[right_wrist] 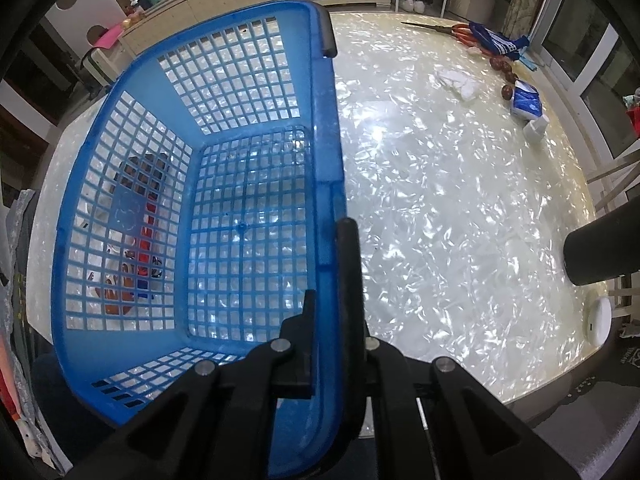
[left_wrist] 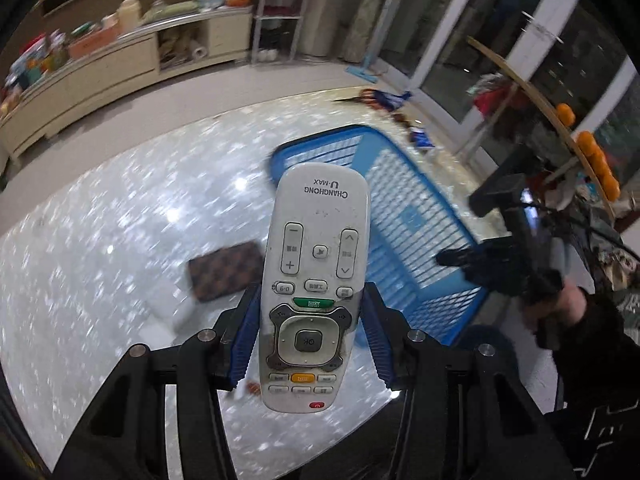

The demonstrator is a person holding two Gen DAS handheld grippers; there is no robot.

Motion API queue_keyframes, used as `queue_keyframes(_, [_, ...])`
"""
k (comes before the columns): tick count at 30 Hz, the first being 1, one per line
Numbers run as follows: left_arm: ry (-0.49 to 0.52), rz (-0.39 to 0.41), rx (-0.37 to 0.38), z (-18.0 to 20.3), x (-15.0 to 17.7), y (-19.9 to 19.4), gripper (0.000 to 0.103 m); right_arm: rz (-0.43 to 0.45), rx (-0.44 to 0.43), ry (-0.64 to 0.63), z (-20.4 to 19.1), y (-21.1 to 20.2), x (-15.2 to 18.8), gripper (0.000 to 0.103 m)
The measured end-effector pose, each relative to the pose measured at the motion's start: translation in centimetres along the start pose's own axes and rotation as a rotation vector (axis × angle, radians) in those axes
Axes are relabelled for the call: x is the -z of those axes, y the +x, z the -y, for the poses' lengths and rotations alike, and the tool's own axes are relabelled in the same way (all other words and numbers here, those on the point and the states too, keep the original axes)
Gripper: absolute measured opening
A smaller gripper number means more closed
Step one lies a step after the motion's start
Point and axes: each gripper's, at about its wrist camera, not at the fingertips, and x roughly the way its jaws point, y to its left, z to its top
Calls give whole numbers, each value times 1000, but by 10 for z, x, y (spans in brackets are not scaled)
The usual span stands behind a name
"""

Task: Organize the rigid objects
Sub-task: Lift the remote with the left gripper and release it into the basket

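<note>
Remote (left_wrist: 316, 280): clamped low on its sides in left tongs (left_wrist: 310, 344), lifted above pearly tabletop (left_wrist: 120, 208), long axis pointing forward.
Basket (right_wrist: 256, 216): ahead and right of remote, empty.
Right tongs (right_wrist: 336, 308): closed tight on basket's rim.

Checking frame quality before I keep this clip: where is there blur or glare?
Left wrist view: tabletop and room smeared by motion, remote sharp in the left gripper. Right wrist view: sharp throughout, glare patches on the table beside the blue basket; fisheye bending in both.
</note>
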Motion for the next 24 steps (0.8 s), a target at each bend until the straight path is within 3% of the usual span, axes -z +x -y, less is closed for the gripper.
queue_keyframes(8, [106, -41, 64, 57, -34, 43, 53, 6, -31, 17, 5, -1, -4, 5])
queue_keyframes(24, [211, -203, 9, 75, -60, 156, 53, 25, -69, 46, 12, -2, -1, 5])
